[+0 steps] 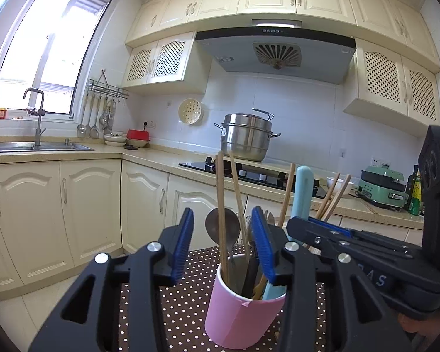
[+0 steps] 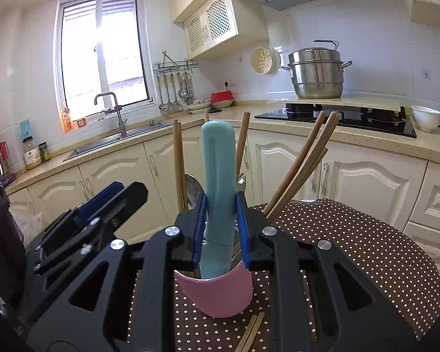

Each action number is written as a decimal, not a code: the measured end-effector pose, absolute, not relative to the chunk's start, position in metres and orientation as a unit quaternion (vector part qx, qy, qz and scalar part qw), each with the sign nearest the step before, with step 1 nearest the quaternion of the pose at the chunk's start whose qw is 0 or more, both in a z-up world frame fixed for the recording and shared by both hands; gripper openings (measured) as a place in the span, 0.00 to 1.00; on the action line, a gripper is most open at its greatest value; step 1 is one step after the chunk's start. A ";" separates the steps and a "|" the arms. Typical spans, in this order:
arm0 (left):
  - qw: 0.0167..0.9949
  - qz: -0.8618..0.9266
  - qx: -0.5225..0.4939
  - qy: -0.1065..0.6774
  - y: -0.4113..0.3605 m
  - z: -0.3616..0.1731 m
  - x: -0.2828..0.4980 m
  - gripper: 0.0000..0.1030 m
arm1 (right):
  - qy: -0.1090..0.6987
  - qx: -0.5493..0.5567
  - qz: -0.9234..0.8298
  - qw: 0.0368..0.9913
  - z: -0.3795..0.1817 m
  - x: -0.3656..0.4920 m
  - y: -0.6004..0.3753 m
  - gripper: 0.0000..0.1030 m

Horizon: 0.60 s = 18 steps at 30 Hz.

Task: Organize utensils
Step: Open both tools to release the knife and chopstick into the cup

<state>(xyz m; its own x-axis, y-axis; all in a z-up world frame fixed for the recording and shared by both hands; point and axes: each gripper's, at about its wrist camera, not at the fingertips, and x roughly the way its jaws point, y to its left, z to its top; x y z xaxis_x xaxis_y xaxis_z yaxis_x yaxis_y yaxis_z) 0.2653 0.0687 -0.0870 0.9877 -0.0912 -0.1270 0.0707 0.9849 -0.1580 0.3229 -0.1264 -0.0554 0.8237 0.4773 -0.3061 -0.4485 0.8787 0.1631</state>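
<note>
The left hand-held gripper (image 1: 224, 245) stands with its blue pads apart, spread over the rim of the pink cup (image 1: 240, 314) and gripping nothing; between them rise two wooden chopsticks (image 1: 221, 205) and the bowl of a metal spoon (image 1: 220, 226), all standing in the cup; the cup sits on the table (image 1: 190, 308), which wears a brown cloth with white dots. Further right, the right hand-held gripper (image 2: 221, 228) has its pads pressed against both sides of a light blue handle (image 2: 218, 176), which stands upright in the same cup; more chopsticks (image 2: 302, 170) lean out to the right of it; two loose chopsticks (image 2: 250, 334) lie flat on the cloth just in front of the cup, partly hidden by the gripper's frame.
</note>
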 end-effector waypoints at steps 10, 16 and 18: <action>0.993 -0.011 -0.083 0.083 0.085 -0.077 0.246 0.59 | 0.190 0.038 0.243 0.950 -0.064 0.321 -0.121 0.20; 0.992 0.008 -0.077 0.099 0.088 -0.073 0.235 0.62 | 0.200 0.043 0.237 0.950 -0.063 0.315 -0.121 0.25; 0.992 0.008 -0.077 0.100 0.089 -0.069 0.230 0.62 | 0.197 0.046 0.235 0.951 -0.060 0.310 -0.122 0.42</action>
<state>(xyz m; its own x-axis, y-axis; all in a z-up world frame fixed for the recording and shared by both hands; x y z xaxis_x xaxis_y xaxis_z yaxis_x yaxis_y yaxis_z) 0.2295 0.0892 -0.0693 0.9797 0.0006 -0.2003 -0.0316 0.9879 -0.1517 0.3101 -0.1224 -0.0598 0.8125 0.4643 -0.3524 -0.4284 0.8856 0.1792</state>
